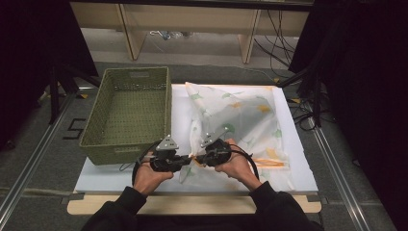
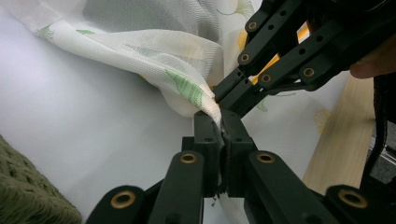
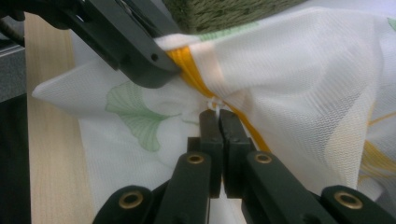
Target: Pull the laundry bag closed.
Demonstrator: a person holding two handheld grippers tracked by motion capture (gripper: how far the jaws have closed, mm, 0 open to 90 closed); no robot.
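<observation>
So the left gripper (image 2: 219, 122) has its black jaws clamped tight on a pinch of the sheer cloth (image 2: 154, 56), and the right gripper (image 3: 218, 115) is doing the same thing, jaws closed on a little bunched nub right where an orange band (image 3: 189, 70) runs along the hem. In the high view both tools meet nose to nose at the near edge of the fabric (image 1: 235, 120), left gripper (image 1: 185, 161) and right gripper (image 1: 199, 159) almost touching, with a hand (image 1: 146, 178) behind each. Best guess is the person is grabbing two neighbouring spots on the hem so they can spread or lift the thing, maybe to fold it or move it to the basket (image 1: 129, 113), though that's just how it reads from the grip. The cloth itself is a thin, mesh-like white weave, see-through enough to show layers, printed with green and yellow ginkgo-style leaves, and it lies rumpled across the middle and right of the white table top (image 1: 303, 159). The basket is a green woven rectangular bin with sloped walls and nothing visible inside, sitting on the left, just beside the cloth. A pale wooden strip (image 1: 202, 204) runs along the near edge of the table.
</observation>
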